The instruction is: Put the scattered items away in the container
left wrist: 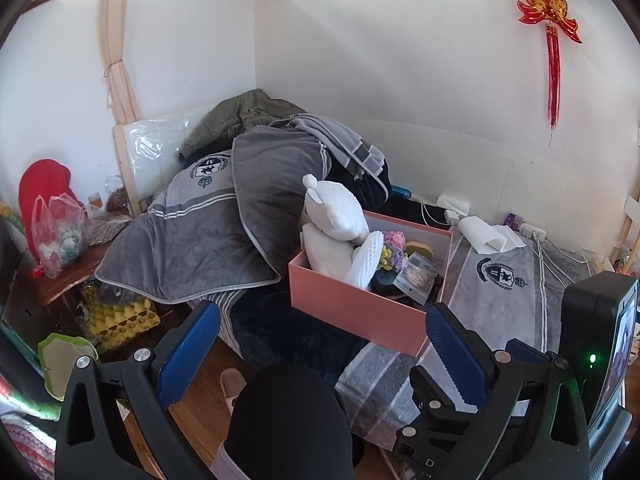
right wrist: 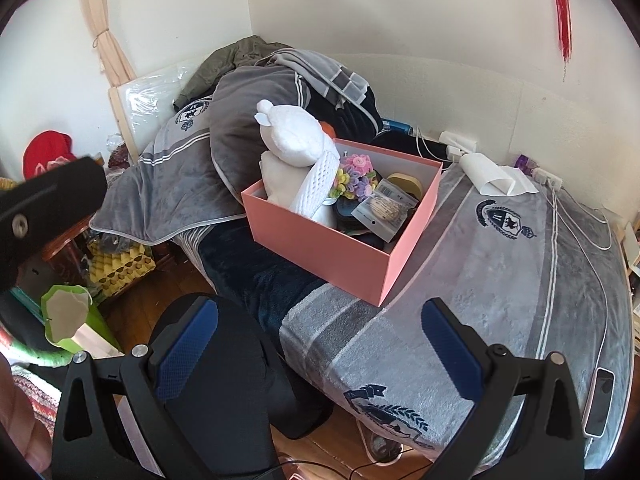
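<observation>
Pink box (right wrist: pixel 320 240) seemingly full, both grippers' jaws wide apart, empty, well short of it.

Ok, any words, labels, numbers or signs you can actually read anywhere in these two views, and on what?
"D": moulded on the black gripper part, bottom of the left wrist view.
Navy crest on the grey plush blanket: lettering too small to read.
Barcode label on the clear twine packet in the pink cardboard box: blurred.
White plastic bag print: unreadable.

Matt pink cardboard box (right wrist: pixel 320 240); fluffy white plush toy (right wrist: pixel 294 136); velvety grey cloth blanket (right wrist: pixel 500 280); glossy red foil ornament (left wrist: pixel 548 12) far right; ribbed blue pads (left wrist: pixel 456 344), matt black plastic.
</observation>
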`<state>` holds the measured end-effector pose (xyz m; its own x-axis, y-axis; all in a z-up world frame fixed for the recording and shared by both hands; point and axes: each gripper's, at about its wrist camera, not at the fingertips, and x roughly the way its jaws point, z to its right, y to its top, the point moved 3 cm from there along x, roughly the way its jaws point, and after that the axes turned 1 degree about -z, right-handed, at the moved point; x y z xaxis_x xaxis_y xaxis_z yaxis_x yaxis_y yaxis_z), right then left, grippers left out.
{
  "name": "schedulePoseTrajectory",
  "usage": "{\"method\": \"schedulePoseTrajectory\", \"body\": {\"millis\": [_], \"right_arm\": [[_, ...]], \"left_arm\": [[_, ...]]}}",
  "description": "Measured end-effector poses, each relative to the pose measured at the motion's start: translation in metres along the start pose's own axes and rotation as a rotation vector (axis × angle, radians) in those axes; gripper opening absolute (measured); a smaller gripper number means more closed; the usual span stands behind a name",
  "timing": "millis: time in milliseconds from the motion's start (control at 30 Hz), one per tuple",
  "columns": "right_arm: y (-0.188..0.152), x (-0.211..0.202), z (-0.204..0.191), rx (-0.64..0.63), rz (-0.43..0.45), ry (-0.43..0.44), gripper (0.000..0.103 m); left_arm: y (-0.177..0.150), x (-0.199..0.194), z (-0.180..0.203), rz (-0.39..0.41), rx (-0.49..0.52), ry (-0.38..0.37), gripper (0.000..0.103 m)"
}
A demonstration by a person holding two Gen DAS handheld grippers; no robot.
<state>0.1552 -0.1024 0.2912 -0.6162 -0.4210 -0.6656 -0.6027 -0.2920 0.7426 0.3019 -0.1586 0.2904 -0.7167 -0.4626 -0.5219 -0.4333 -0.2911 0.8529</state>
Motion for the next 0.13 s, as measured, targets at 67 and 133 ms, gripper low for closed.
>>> {"method": "schedulePoseTrajectory", "body": {"millis": [67, 133], "right_arm": [[0.0000, -0.0004, 0.0014, 0.009, 0.001, 0.001, 0.102], [0.0003, -0.0013, 0.0026, 0.011, 0.002, 0.001, 0.102]], "left_arm": [[0.0005, -0.0006, 0.0008, 0.005, 0.005, -0.009, 0.103], [0.0009, -0.0038, 0.0017, 0.022, 0.003, -0.013, 0.103]]}}
